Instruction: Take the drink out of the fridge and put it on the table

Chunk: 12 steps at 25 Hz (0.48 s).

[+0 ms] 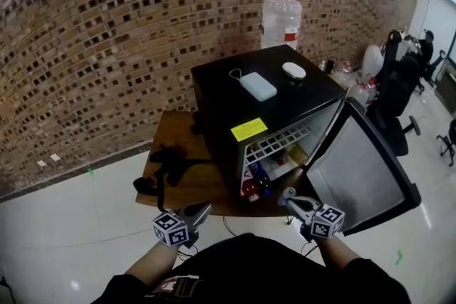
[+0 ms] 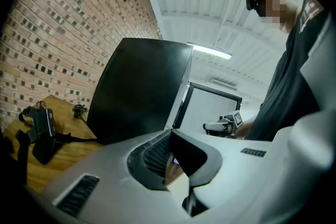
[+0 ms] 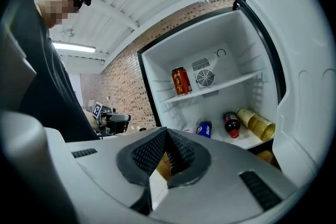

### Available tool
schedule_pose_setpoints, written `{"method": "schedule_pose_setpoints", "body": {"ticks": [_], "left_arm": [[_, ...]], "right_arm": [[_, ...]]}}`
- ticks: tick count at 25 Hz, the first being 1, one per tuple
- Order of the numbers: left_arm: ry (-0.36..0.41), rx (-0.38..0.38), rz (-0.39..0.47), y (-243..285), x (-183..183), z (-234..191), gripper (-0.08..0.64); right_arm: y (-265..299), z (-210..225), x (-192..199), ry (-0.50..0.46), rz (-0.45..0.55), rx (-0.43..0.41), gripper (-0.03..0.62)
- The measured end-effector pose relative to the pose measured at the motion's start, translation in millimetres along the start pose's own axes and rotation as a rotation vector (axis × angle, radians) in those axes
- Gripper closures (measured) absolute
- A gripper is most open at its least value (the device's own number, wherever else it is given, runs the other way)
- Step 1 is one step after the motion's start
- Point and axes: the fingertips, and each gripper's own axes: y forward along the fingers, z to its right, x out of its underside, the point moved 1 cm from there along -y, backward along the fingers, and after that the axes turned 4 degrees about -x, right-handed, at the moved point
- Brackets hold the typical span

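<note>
Indoor, even overhead light, moderately bright. A ceiling strip lamp (image 2: 212,53) burns out to white in the left gripper view; a second lamp (image 3: 73,48) does the same in the right gripper view. The pale floor (image 1: 64,224) has a soft sheen with small glare spots. The black fridge (image 1: 235,103) is nearly featureless outside (shadow detail lost), while its white inside is bright. The brick wall (image 1: 107,25) bows with wide-angle distortion. Both gripper views have dark, rounded corners, and the left claw (image 2: 170,160) and right claw (image 3: 164,160) are soft, being close to the lens.

The water jug (image 1: 281,19) is part-hidden behind the fridge (image 1: 217,85); in head view the drinks (image 1: 254,186) are too small to identify.
</note>
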Motion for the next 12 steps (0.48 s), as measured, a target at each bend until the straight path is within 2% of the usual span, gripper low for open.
{"method": "schedule_pose_setpoints", "body": {"ticks": [4, 12], "left_arm": [[-0.027, 0.0, 0.02, 1.8, -0.2, 2.3, 0.56], [-0.033, 0.022, 0.018, 3.4, -0.4, 11.1, 0.56]], "right_arm": [[-5.7, -1.6, 1.6, 0.003, -0.012, 0.003, 0.592], [-17.0, -2.7, 1.4, -0.013, -0.024, 0.0, 0.592]]}}
